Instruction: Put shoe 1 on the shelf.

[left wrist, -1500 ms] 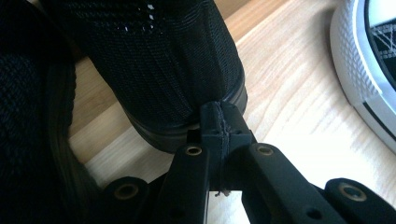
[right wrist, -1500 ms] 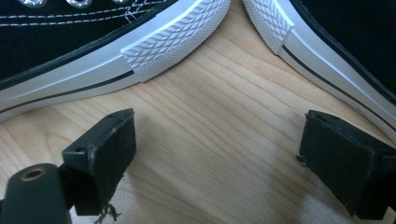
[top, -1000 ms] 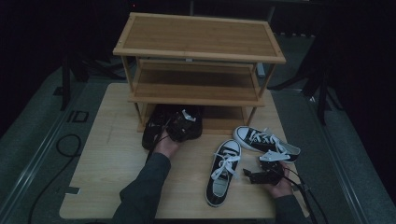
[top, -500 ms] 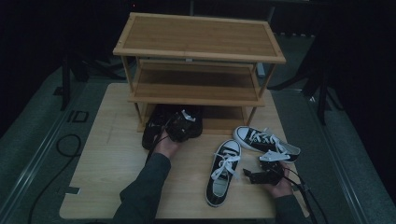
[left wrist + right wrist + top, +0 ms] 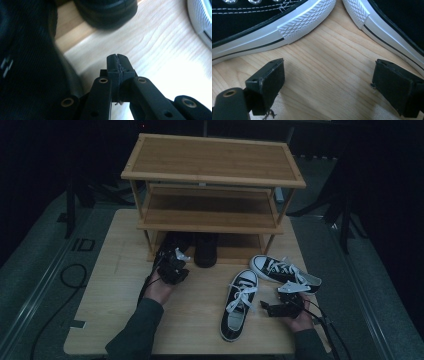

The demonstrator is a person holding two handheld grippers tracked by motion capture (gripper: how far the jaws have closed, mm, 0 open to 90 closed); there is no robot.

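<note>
Our left gripper (image 5: 172,265), fingers (image 5: 117,65) pressed together and empty, sits at the dark shoes (image 5: 192,247) under the rack (image 5: 212,172) at twelve o'clock, likely nudging them in. Our right gripper (image 5: 280,309), fingers (image 5: 268,82) spread, faces the sneakers (image 5: 240,302) on the worktop (image 5: 115,290) at five o'clock, ready to grab.

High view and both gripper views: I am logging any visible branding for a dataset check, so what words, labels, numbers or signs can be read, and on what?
"ID": white characters, as they appear to read, on the grey floor left of the table.
A pale mark on the black shoe in the left gripper view: too blurred to read.
No readable text on the sneakers or the shoe rack.
</note>
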